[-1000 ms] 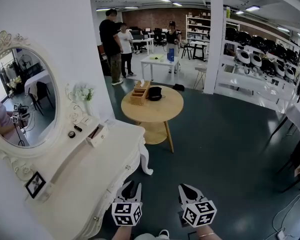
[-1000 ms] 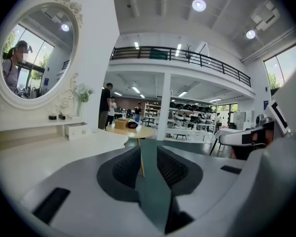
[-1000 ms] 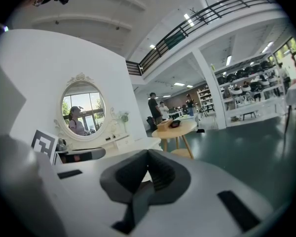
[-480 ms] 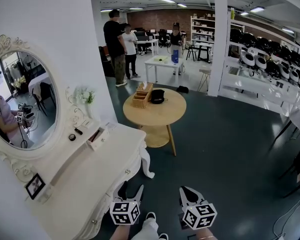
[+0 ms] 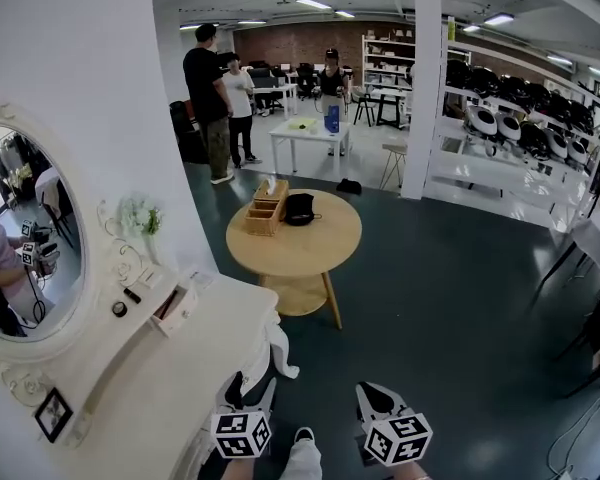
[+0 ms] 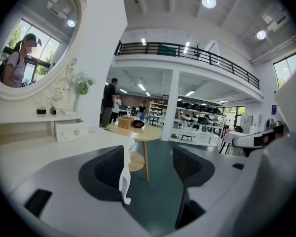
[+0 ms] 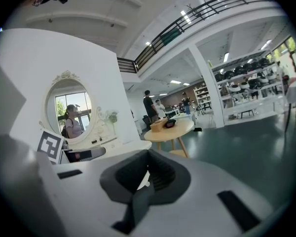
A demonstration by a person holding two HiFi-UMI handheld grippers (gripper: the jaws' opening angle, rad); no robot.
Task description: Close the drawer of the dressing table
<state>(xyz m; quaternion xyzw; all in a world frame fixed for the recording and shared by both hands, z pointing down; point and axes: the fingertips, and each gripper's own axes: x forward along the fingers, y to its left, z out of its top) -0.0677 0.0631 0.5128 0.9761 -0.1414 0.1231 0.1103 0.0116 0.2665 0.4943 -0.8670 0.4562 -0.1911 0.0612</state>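
Note:
The white dressing table [image 5: 180, 368] runs along the left wall under its oval mirror [image 5: 20, 238]. A small drawer box [image 5: 175, 308] sits on its shelf, and it shows with a round knob in the left gripper view [image 6: 69, 131]. My left gripper [image 5: 252, 388] hangs just off the table's front corner. Its jaws have just been opening and now stand open with nothing between them [image 6: 149, 164]. The table's curved leg [image 6: 124, 181] shows beyond them. My right gripper [image 5: 373, 398] is over the floor to the right, with its pads shut together [image 7: 150, 174]. I cannot tell how the front drawer stands.
A round wooden table [image 5: 295, 233] with a wooden box and a black object stands ahead. Behind it are a white pillar [image 5: 425, 78], white shelving [image 5: 500, 138] and several people [image 5: 205, 98]. A shoe [image 5: 303, 435] shows between the grippers on the dark green floor.
The left jaws have gone from shut to wide open. Both grippers have drawn back and sit lower in the head view. The mirror and table have slid left in it.

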